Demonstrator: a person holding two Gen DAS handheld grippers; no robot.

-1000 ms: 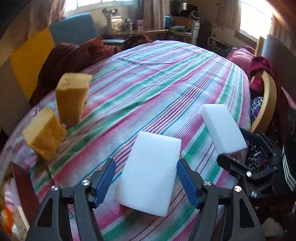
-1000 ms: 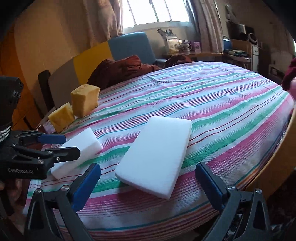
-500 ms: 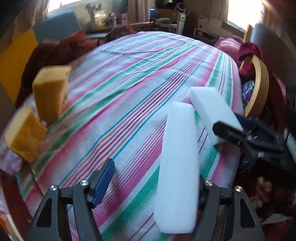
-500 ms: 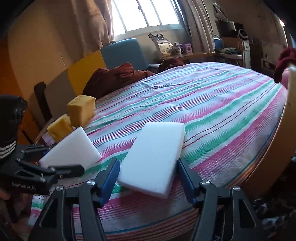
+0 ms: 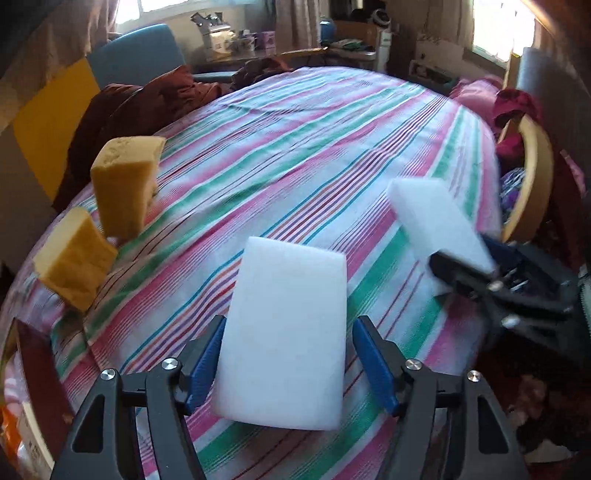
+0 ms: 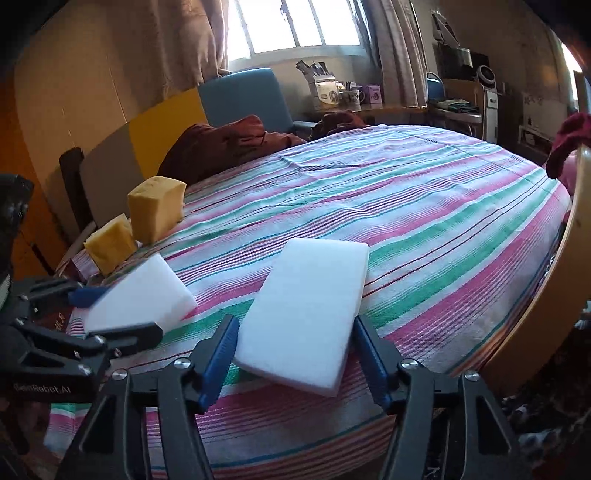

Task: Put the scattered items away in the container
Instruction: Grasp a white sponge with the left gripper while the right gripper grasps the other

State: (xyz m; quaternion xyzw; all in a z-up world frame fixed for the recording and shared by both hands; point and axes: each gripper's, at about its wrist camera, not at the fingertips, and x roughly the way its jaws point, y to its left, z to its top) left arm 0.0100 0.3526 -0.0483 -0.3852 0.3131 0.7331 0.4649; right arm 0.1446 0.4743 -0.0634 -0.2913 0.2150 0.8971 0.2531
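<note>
As jaws close | left hand-held gripper [image 5: 290, 326] pinches left sponge [image 5: 290, 280] | right hand-held gripper [image 6: 294, 326] pinches right sponge [image 6: 314, 284]

Daylit room, warm cast, strong fisheye bend in both views.

Light pours in from a window [image 6: 295, 26] behind the striped bedspread [image 6: 406, 206], blown out to white glare; a second window [image 5: 502, 29] flares at the left wrist view's upper right. The bedspread's far side is bright, the near edge shaded. Corners fall to dark vignette and straight lines bow outward. In the left wrist view, the white sponge [image 5: 436, 218] at right and the right gripper [image 5: 480, 266] are smeared by motion blur; the rest is fairly sharp.
</note>
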